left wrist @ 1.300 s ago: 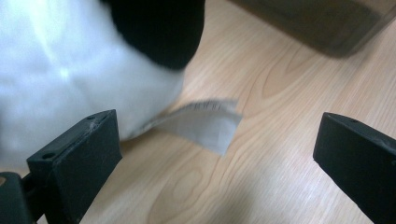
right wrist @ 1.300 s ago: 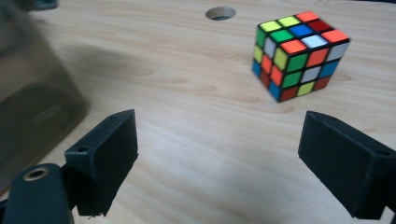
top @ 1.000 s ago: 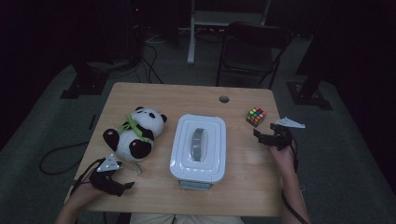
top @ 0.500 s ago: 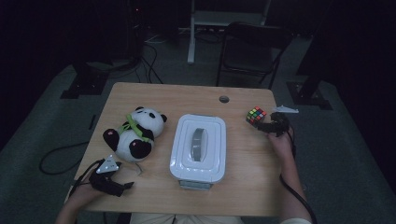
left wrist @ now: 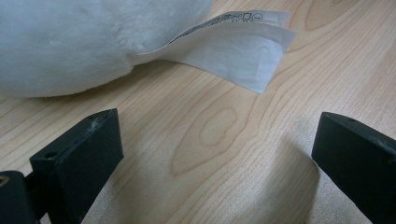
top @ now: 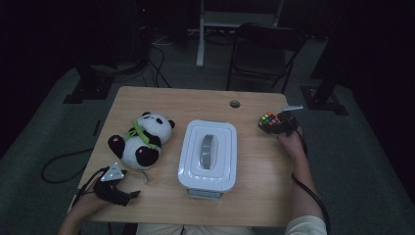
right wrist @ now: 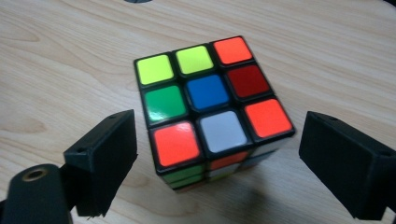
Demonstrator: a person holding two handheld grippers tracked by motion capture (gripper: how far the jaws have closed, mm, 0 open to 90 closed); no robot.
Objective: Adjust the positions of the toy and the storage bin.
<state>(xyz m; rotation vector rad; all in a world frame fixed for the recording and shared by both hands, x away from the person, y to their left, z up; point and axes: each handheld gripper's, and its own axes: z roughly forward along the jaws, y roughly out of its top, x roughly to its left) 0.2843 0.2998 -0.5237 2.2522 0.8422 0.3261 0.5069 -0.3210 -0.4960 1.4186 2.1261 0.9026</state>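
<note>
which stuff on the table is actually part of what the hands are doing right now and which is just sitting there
In the job:
- puzzle cube, between the open jaws of the right claw
- right claw, not yet touching it

Lying about:
- plush panda, its label near the open left claw
- white lidded box
- wooden table

I see a light wooden table (top: 161, 100) with a visible grain, and I take the white lidded box (top: 207, 154) in its middle as my landmark. To the left of the box lies a plush panda (top: 139, 140), its white paper label (left wrist: 243, 49) flat on the wood. To the right of the box and a little further back stands a colour cube (top: 268, 121), near the right edge. Behind the box, close to the far edge, there is a small round hole (top: 235, 104) in the tabletop.
</note>
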